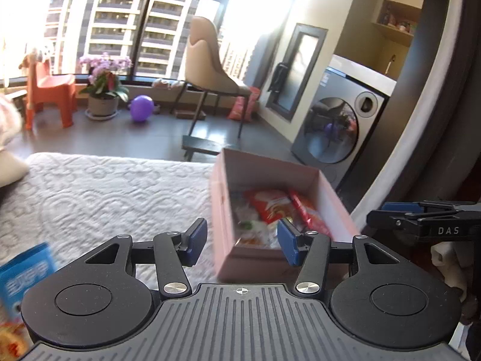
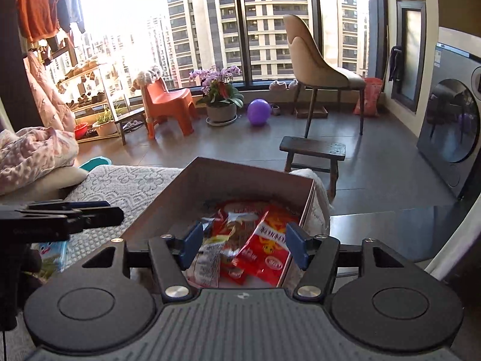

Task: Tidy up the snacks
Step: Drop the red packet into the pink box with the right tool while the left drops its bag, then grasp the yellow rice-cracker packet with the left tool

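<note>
Left wrist view first: the left gripper [image 1: 242, 242] sits low in the middle of the frame with its blue pads spread apart and nothing between them, so it's open and empty. Just behind it, a bit right of center, there's a pink box [image 1: 221, 210] sitting on the white quilted bed cover [image 1: 105, 192]. The box has no lid on and the snack packets [image 1: 272, 207] are inside it, mostly red ones plus a pale one, kinda blurry. Down in the lower left corner a blue packet [image 1: 25, 273] lies on the cover, outside the box, with an orange packet [image 1: 12, 340] below it right at the frame edge. On the right edge you can see the right gripper [image 1: 421, 219] poking in from the side.

Right wrist view: the right gripper [image 2: 242, 248] is bottom center, pads wide apart, not touching anything, so open too. It hangs right over the near end of the box [image 2: 180, 192], and the red packets [image 2: 264, 246] and a white packet [image 2: 207, 261] lie in the box below the fingers. The left gripper [image 2: 75, 210] comes in from the left edge over the bed cover [image 2: 120, 180]. A blue packet [image 2: 54, 254] lies under it, lower left, outside the box.
</note>
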Demonstrator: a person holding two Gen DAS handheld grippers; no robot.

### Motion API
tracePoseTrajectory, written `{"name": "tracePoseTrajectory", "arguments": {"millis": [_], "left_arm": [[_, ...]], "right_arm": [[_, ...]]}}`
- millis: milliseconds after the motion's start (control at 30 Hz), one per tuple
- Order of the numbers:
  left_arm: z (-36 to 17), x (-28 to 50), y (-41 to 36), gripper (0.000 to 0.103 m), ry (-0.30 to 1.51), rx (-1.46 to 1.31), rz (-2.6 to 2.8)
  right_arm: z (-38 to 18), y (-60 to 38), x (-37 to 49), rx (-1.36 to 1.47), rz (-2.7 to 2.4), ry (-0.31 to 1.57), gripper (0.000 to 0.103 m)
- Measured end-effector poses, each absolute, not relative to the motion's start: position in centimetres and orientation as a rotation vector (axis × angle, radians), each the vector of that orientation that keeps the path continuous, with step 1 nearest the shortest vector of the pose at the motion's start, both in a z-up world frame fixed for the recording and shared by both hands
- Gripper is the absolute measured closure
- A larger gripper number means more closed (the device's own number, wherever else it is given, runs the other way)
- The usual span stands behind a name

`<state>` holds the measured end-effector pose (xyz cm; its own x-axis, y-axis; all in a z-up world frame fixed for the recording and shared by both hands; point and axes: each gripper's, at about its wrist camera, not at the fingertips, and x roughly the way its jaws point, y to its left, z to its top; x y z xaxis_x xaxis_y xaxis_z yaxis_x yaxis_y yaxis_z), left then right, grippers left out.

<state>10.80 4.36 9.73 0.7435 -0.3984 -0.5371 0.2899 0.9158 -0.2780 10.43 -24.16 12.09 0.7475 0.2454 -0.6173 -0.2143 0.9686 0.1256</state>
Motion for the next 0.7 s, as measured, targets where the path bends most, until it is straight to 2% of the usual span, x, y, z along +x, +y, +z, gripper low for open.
{"name": "tracePoseTrajectory", "arguments": {"millis": [167, 333, 533, 700], "left_arm": [[8.8, 4.5, 9.5, 0.046, 0.626, -0.095, -0.169], [8.4, 0.4, 15.4, 0.046, 0.646, -0.189, -0.031], [7.0, -1.0, 19.1, 0.046, 0.668, -0.237, 0.071], [5.3, -0.5, 19.6, 0.046, 0.708, -0.227, 0.074]], "right_arm": [[10.4, -21.4, 6.7, 0.064, 0.317, 0.697, 0.032], [8.8, -14.8, 4.8, 0.079, 0.483, 0.756, 0.028], [7.1, -5.7, 3.0, -0.056, 0.638, 0.786, 0.028], [6.6, -3.1, 2.0, -0.115, 0.664, 0.784, 0.028]]}}
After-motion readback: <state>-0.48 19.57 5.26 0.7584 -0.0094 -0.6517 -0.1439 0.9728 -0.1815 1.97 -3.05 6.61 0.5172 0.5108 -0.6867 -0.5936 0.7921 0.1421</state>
